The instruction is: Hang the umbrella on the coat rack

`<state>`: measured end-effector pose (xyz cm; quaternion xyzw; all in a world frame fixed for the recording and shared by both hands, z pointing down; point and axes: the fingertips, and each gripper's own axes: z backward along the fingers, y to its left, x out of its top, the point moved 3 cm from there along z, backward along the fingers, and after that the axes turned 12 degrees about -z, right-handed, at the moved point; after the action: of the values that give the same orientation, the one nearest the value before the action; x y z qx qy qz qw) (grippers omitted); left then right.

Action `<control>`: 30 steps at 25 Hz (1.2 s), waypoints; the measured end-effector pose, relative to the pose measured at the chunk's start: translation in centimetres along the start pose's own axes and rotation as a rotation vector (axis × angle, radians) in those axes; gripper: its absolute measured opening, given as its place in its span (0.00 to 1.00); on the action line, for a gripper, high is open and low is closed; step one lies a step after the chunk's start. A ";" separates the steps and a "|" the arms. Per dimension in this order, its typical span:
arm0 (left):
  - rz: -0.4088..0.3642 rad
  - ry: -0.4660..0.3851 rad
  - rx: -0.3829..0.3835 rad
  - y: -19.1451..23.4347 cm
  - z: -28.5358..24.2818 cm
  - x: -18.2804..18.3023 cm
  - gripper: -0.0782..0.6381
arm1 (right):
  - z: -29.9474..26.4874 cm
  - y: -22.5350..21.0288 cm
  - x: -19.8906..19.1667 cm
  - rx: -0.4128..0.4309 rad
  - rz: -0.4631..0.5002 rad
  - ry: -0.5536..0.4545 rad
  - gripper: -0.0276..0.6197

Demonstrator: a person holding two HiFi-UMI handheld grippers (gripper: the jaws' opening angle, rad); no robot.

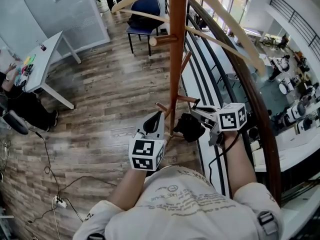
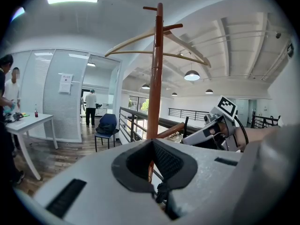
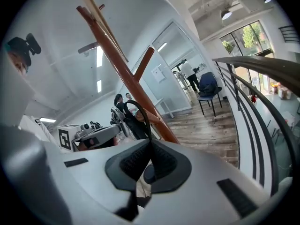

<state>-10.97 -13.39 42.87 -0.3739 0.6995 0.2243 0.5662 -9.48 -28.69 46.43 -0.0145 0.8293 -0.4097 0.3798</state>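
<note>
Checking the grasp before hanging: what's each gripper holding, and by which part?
The right gripper pinches the umbrella by its black strap loop; the left gripper holds nothing.

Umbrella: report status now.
Left gripper shut. Right gripper shut on strap. The umbrella hangs low by the coat rack, not yet hung. Railing close on the right.

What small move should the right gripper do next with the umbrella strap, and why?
Probably push the right gripper slightly forward, so that the strap loop in its shut jaws slips over the lower peg. The loop stands open close to that peg; I cannot tell whether it is round it.
</note>
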 end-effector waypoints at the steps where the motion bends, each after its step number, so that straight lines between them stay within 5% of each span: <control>1: 0.001 -0.001 0.000 0.0 0.0 0.1 0.10 | 0.0 0.0 0.2 0.012 -0.001 0.009 0.05; 6: -0.003 0.004 -0.009 -0.4 0.4 0.1 0.10 | -0.3 0.3 0.9 0.061 0.005 0.091 0.05; 14: 0.016 -0.001 -0.002 -0.3 1.5 -0.9 0.10 | -1.3 0.6 0.5 0.005 0.077 0.196 0.05; 30: 0.065 0.012 0.052 2.1 3.3 -2.6 0.10 | -5.1 -0.4 1.3 -0.013 0.049 0.201 0.05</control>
<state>-10.34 -9.03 44.26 -0.3375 0.7202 0.2220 0.5640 -13.80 -26.02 47.77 0.0446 0.8659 -0.3945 0.3043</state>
